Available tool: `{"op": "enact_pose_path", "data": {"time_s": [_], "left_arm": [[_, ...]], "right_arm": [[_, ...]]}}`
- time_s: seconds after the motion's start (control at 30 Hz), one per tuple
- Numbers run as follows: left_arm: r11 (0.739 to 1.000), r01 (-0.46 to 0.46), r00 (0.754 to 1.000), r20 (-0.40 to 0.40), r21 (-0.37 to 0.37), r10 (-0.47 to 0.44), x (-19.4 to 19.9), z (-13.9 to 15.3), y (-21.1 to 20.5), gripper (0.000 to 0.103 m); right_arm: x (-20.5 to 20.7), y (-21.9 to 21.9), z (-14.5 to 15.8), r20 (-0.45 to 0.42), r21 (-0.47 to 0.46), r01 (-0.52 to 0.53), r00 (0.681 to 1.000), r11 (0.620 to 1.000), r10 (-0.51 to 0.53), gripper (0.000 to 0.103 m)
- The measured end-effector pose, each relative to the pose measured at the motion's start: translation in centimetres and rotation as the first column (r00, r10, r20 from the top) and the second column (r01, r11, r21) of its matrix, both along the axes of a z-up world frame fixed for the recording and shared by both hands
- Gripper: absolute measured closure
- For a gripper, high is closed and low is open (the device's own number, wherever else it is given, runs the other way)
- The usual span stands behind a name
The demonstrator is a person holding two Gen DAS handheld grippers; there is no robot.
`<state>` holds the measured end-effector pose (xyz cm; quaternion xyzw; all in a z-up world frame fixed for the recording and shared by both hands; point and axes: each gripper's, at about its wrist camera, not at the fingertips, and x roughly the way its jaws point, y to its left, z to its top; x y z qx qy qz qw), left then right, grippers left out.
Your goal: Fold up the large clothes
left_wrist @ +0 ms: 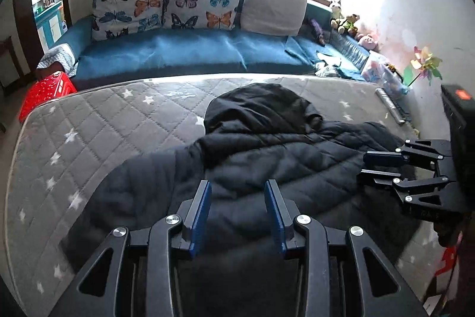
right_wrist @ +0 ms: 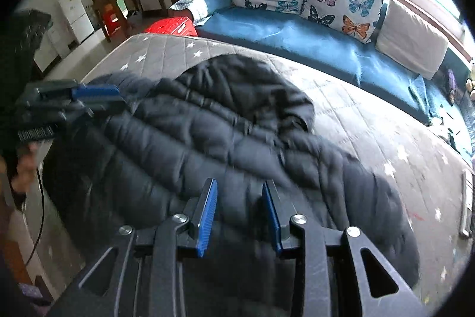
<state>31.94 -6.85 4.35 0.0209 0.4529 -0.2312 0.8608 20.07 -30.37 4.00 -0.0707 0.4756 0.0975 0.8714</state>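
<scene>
A large black quilted puffer jacket with a hood lies spread on a grey star-patterned quilted mattress. It also shows in the right wrist view. My left gripper is open and empty, hovering just above the jacket's near part. My right gripper is open and empty, above the jacket's near edge. In the left wrist view the right gripper sits at the jacket's right side. In the right wrist view the left gripper sits at the jacket's left side.
A blue sofa with butterfly cushions and a grey cushion runs behind the mattress. A red crate stands at the far left corner. Stuffed toys and a pinwheel sit at the right wall.
</scene>
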Motion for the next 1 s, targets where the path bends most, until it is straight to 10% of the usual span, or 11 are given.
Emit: {"op": "enact_pose_path", "data": {"time_s": [0.37, 1.0], "left_arm": [[0.997, -0.063, 0.998, -0.015, 0.044, 0.064, -8.8, 0.1, 6.7, 0.062], [0.997, -0.062, 0.991, -0.123, -0.039, 0.057, -8.4, -4.2, 9.4, 0.063]], "right_arm": [[-5.9, -3.7, -0.3, -0.100, -0.013, 0.088, 0.991, 0.996, -0.088, 0.067], [-6.2, -6.8, -3.7, -0.171, 0.016, 0.125, 0.978, 0.992, -0.121, 0.057]]}}
